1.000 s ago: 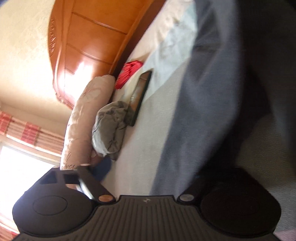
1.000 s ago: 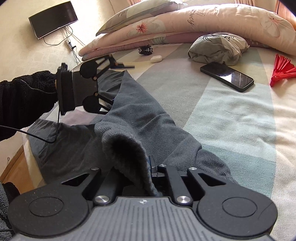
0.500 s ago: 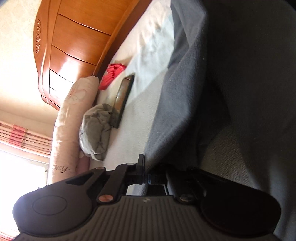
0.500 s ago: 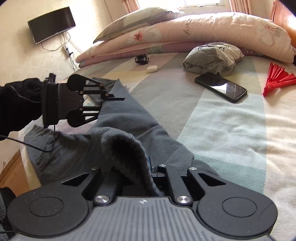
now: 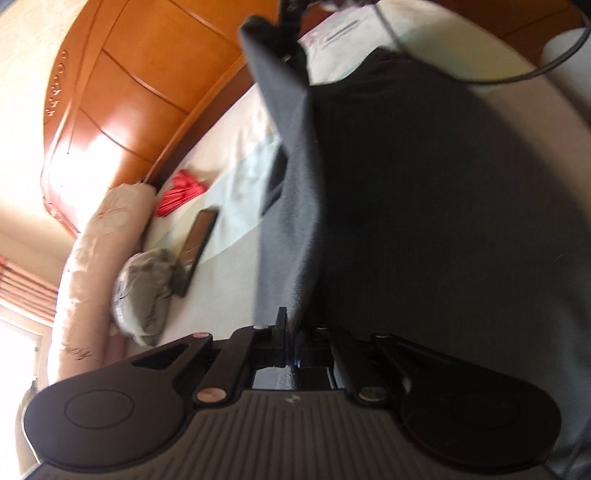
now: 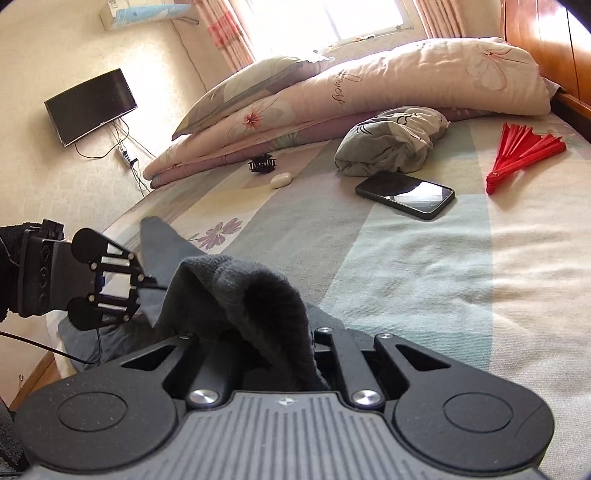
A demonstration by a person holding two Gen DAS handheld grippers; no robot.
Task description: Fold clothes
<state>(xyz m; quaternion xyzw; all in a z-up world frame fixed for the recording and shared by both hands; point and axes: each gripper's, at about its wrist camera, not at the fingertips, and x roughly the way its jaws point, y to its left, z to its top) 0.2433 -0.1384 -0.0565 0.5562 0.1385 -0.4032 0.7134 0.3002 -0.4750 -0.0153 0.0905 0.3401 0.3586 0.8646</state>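
Both the left tool point(image 6: 142, 278) and right tool point(image 6: 314, 354) grip the grey garment point(image 6: 258, 295) above the bed point(image 6: 443, 258).

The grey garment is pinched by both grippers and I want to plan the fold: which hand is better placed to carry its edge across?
Probably the left. The left gripper holds the grey garment by a thin edge lifted off the bed, while the right gripper grips a thick bunched fold close in, better as an anchor.

Sunlit window point(image 6: 354, 18), cream wall with television point(image 6: 90, 105), wooden headboard point(image 5: 122, 96).

Black tongs point(image 6: 147, 280) — fuzzy black sleeve point(image 6: 9, 273)
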